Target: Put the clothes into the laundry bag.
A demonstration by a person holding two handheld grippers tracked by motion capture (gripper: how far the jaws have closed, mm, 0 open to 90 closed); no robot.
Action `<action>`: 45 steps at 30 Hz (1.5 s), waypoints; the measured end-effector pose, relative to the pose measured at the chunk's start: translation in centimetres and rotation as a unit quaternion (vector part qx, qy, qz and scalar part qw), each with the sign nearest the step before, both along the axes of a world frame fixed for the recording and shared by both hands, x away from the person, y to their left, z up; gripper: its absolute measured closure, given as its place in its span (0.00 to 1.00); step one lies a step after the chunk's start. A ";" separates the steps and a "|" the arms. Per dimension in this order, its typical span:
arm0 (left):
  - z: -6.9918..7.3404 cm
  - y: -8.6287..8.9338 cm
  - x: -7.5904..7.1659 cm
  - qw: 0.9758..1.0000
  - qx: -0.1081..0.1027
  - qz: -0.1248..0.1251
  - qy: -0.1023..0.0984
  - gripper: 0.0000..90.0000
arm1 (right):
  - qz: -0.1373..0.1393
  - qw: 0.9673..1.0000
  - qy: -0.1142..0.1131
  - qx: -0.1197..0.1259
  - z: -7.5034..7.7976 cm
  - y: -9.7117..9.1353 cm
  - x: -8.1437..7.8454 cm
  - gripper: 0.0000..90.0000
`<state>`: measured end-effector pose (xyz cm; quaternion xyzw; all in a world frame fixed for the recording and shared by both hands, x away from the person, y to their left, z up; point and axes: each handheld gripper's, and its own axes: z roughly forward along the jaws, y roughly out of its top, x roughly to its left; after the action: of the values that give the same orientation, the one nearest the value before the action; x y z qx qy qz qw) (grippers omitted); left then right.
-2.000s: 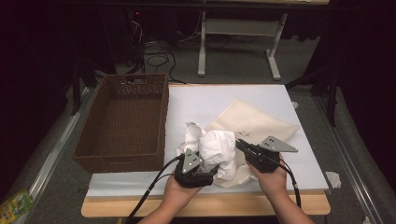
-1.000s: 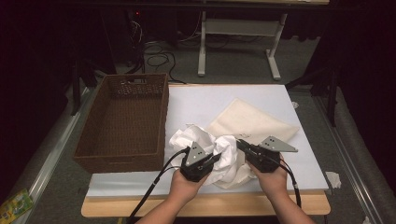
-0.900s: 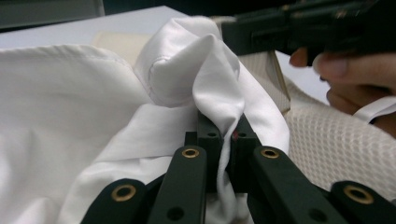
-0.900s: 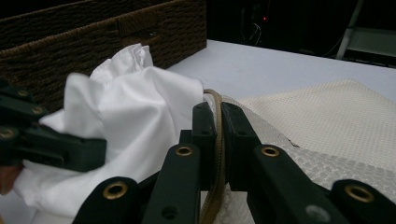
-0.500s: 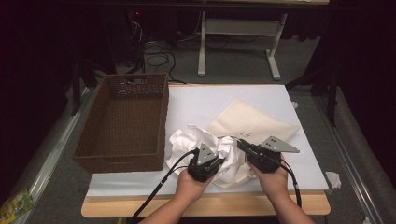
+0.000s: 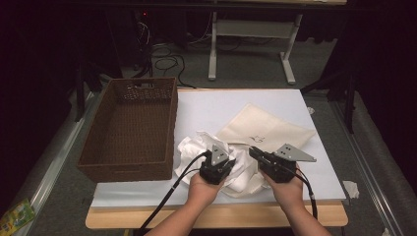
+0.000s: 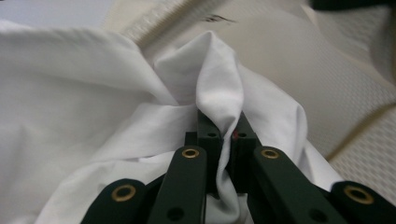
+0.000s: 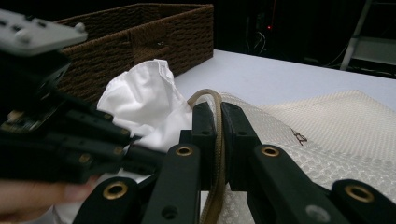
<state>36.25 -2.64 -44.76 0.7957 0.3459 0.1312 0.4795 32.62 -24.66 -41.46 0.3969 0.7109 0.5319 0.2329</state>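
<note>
1. My left gripper (image 6: 222, 160) was clamped on a fold of the white cloth (image 7: 93, 107), near the table's (image 6: 236, 105) front edge, just right of the basket (image 6: 129, 129).
2. My right gripper (image 6: 254, 152) was pinched shut on the mesh bag's (image 6: 268, 130) beige rim (image 8: 215, 140).
3. Key relation: the bag's mouth sat just right of the cloth, so I figured the left hand was nearer for stuffing it rightward.
</note>
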 end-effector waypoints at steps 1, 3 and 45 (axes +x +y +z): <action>0.1 -0.1 0.2 1.000 0.000 0.005 -0.001 0.96 | 0.002 1.000 0.000 0.000 0.0 0.1 0.0 0.95; 0.1 -0.3 0.4 1.000 -0.002 0.010 -0.002 0.96 | 0.003 1.000 0.000 -0.003 -0.1 0.1 0.0 0.95; 1.0 5.7 -1.9 0.998 -0.038 0.026 -0.045 0.90 | 0.021 1.000 0.003 -0.010 -0.7 1.3 -0.2 0.95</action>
<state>34.39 3.11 -43.78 0.7610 0.3489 0.1663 0.5211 32.45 -23.41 -42.16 0.3814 0.7251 0.5279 0.2239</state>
